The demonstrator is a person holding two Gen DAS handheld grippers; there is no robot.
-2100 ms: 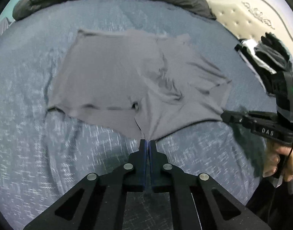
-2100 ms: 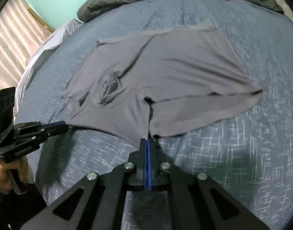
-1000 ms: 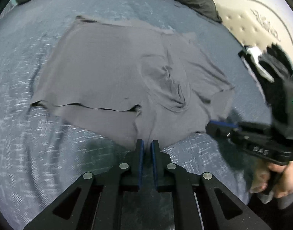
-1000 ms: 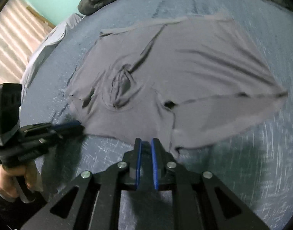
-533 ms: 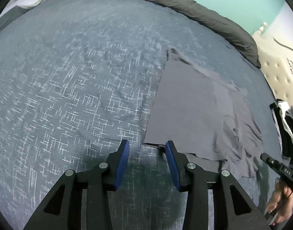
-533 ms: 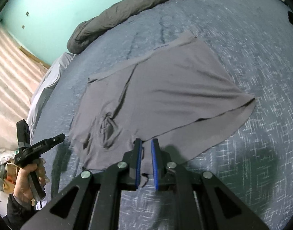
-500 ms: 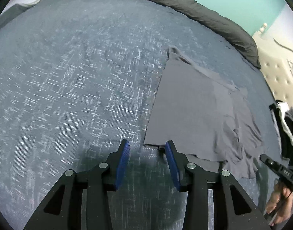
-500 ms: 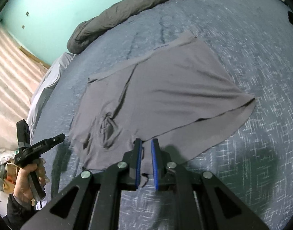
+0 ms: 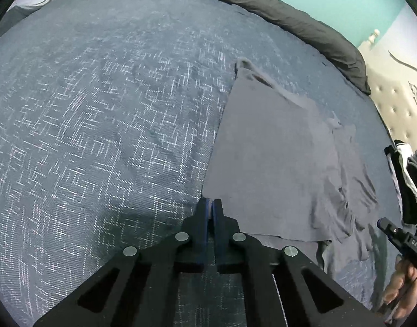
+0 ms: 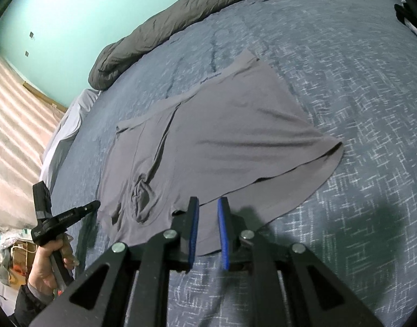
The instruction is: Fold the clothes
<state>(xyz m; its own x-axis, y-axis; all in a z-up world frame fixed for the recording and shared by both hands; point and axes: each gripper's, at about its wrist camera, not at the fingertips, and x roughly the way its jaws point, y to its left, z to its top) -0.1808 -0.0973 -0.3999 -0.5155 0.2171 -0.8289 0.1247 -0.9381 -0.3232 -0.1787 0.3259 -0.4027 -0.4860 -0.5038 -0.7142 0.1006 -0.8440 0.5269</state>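
Note:
A pair of grey shorts (image 10: 224, 141) lies spread flat on the blue patterned bedspread (image 10: 358, 87). In the left wrist view the shorts (image 9: 276, 163) lie to the right. My left gripper (image 9: 209, 204) is nearly shut at the shorts' near left corner; whether it pinches the cloth cannot be told. It also shows in the right wrist view (image 10: 92, 205). My right gripper (image 10: 208, 204) is open, jaws apart just above the shorts' near hem, holding nothing. Its tip shows in the left wrist view (image 9: 383, 222).
A dark grey rolled duvet (image 9: 290, 19) lies along the far edge of the bed. A pile of black and white clothes (image 9: 407, 174) sits at the right. A cream tufted headboard (image 9: 399, 90) stands beyond. A wooden floor (image 10: 15, 125) is off the bed's left side.
Both grippers let go of the hem and swung apart. The left went to the shorts' left corner, opened, then closed. The right pulled back and opened wider.

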